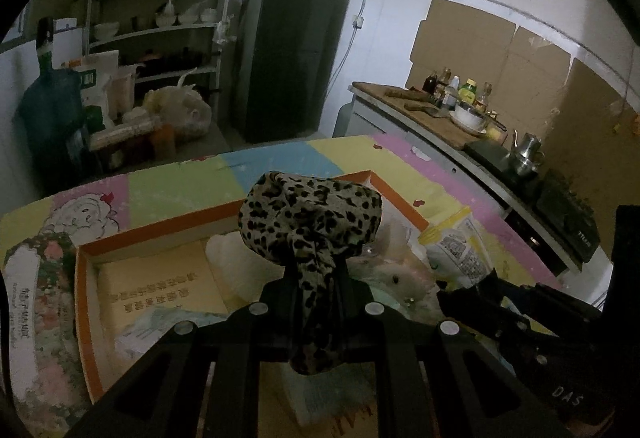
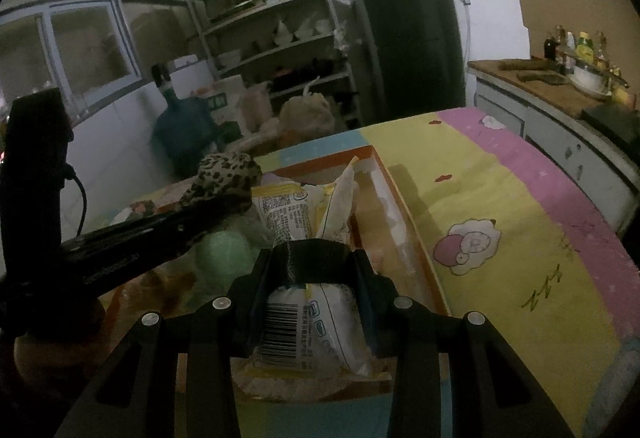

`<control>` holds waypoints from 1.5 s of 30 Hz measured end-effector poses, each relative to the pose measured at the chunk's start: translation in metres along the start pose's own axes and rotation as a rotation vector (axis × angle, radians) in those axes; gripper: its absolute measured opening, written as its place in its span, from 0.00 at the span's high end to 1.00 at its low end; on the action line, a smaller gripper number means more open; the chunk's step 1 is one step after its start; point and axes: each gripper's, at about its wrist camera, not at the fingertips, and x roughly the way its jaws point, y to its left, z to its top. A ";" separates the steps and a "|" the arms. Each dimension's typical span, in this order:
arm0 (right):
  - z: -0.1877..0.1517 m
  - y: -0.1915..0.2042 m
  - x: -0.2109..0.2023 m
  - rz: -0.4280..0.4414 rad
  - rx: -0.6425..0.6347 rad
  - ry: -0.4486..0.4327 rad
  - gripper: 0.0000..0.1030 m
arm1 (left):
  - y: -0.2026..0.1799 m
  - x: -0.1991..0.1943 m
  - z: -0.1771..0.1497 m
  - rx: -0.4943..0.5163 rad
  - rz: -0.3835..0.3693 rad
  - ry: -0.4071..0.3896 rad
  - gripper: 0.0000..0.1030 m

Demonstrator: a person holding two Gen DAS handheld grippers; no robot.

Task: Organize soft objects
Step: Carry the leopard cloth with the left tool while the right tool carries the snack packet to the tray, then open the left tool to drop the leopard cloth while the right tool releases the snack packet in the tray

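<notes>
Nearest the lens, lower centre of each frame: left tongs (image 1: 316,278) are pinching a leopard-print cloth (image 1: 310,216); right tongs (image 2: 316,262) are clamping a white-and-yellow soft packet (image 2: 304,222). Both items are hanging over an orange-rimmed box (image 1: 82,302) on the cartoon-print desk (image 2: 500,206). A plush toy (image 1: 400,274) and a pale pad (image 1: 236,262) are already lying inside, so sorting is looking partly done. Beyond, upper frame: shelving (image 1: 160,10), fridge (image 1: 288,50). Each tool is crowding the other.
</notes>
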 end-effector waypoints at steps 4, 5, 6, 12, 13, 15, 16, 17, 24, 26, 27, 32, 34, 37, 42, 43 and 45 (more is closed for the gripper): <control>0.001 -0.001 0.007 0.002 -0.001 0.013 0.61 | 0.001 0.007 -0.001 0.001 0.001 0.015 0.85; 0.000 -0.002 0.009 0.002 -0.002 0.016 0.61 | 0.002 0.008 -0.001 0.000 0.002 0.019 0.84; 0.000 -0.002 0.011 0.002 -0.001 0.018 0.61 | 0.002 0.010 -0.001 -0.002 0.002 0.022 0.84; -0.001 -0.006 0.017 0.003 0.008 0.031 0.60 | 0.007 0.017 -0.002 -0.023 0.000 0.040 0.79; -0.001 -0.006 0.018 0.005 0.010 0.032 0.60 | 0.007 0.018 -0.002 -0.025 0.001 0.042 0.76; -0.001 -0.006 0.019 0.010 0.013 0.030 0.59 | 0.009 0.020 -0.002 -0.031 -0.001 0.048 0.70; -0.001 -0.006 0.019 0.009 0.012 0.029 0.59 | 0.010 0.021 -0.002 -0.034 -0.004 0.053 0.65; -0.002 -0.006 0.020 0.010 0.013 0.029 0.59 | 0.011 0.022 -0.002 -0.039 -0.007 0.060 0.61; -0.004 -0.010 0.019 0.022 0.031 0.026 0.53 | 0.010 0.024 -0.001 -0.048 0.003 0.067 0.47; -0.004 -0.009 0.017 0.026 0.031 0.020 0.49 | 0.009 0.023 -0.002 -0.044 0.014 0.062 0.42; -0.004 -0.009 0.016 0.025 0.031 0.017 0.47 | 0.008 0.022 -0.002 -0.041 0.018 0.059 0.42; -0.005 -0.008 0.012 0.019 0.031 0.007 0.44 | 0.007 0.017 -0.003 -0.037 0.029 0.048 0.39; -0.004 -0.008 0.010 0.010 0.031 0.000 0.43 | 0.006 0.013 -0.003 -0.034 0.033 0.038 0.39; -0.004 -0.006 0.003 -0.007 0.031 -0.021 0.39 | 0.003 0.004 -0.003 -0.026 0.046 0.015 0.39; -0.004 0.002 -0.016 -0.062 0.018 -0.092 0.35 | 0.000 -0.023 -0.005 -0.035 0.088 -0.040 0.39; -0.004 0.004 -0.020 -0.066 0.017 -0.105 0.35 | 0.000 -0.031 -0.008 -0.048 0.106 -0.058 0.39; -0.005 0.014 -0.033 -0.063 0.013 -0.153 0.35 | 0.002 -0.049 -0.013 -0.076 0.147 -0.091 0.40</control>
